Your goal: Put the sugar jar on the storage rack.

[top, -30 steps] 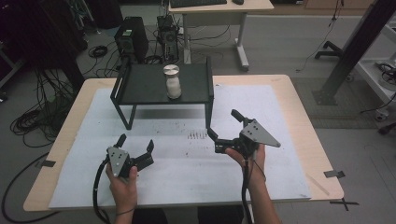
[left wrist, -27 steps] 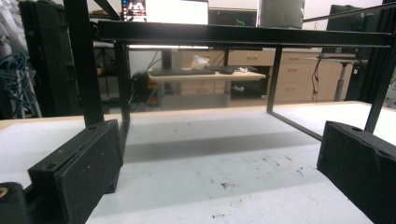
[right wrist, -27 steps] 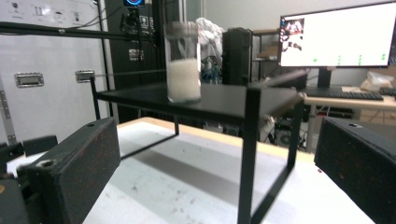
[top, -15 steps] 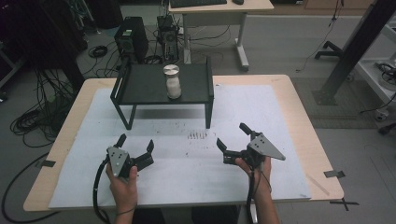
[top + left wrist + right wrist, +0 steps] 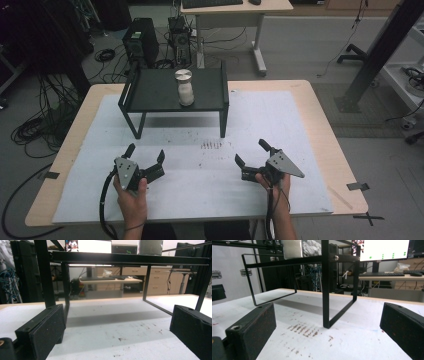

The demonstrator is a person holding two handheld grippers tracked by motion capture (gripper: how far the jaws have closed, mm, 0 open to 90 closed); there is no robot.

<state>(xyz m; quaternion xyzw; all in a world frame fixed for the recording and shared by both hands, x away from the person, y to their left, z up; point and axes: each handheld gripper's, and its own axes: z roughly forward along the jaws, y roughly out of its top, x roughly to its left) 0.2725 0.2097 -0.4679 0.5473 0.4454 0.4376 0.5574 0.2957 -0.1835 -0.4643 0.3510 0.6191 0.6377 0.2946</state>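
**Two open grippers low on the white sheet, jar up on the black stand**

Cables, computer towers and a desk crowd the floor beyond a light wooden table [image 5: 320, 115] whose top is mostly covered by a white sheet [image 5: 280, 125]. Toward the far side of the sheet stands a black metal stand [image 5: 150, 92] on thin legs, with raised rails at its ends. On its top, right of centre, sits a small jar [image 5: 185, 87] with a silver lid and white contents, upright.

Near the person's edge, the left gripper [image 5: 145, 161] is held in the left hand [image 5: 131, 192], low over the sheet, its jaws spread wide with nothing between them. In the left gripper view its two black pads [image 5: 41, 330] frame bare sheet and the stand's legs ahead.

Well apart from it, the right gripper [image 5: 251, 152] is held in the right hand [image 5: 272, 182], jaws likewise parted and empty, angled toward the stand. A patch of small dark marks [image 5: 211, 145] lies on the sheet in front of the stand; in the right gripper view these rusty smudges [image 5: 303, 330] sit beside the stand's near leg [image 5: 325, 285].
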